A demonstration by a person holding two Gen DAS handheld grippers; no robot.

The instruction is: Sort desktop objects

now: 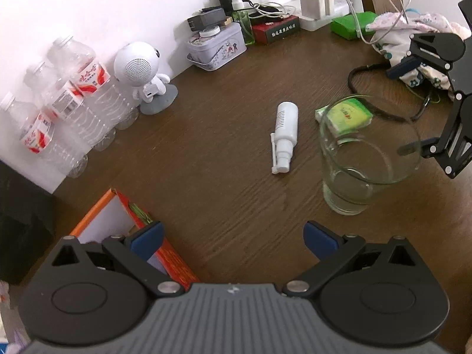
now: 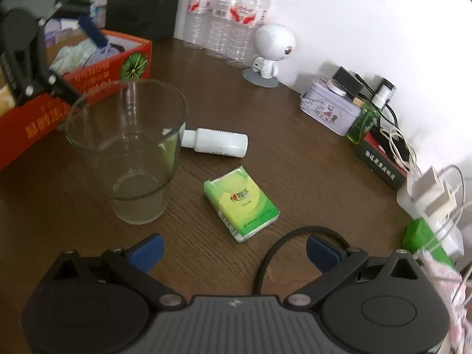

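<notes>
Left-wrist view first: my left gripper [image 1: 233, 240] is spread wide and empty above the wooden desk [image 1: 206, 177], with the white spray bottle [image 1: 284, 137] lying flat just left of the glass cup [image 1: 367, 159] and the orange box [image 1: 124, 230] well to the cup's left. From the right wrist, my right gripper [image 2: 234, 250] is likewise spread and holds nothing, the green tissue pack [image 2: 241, 205] lies just right of the glass cup [image 2: 129, 153], and the spray bottle [image 2: 216, 142] lies behind it.
</notes>
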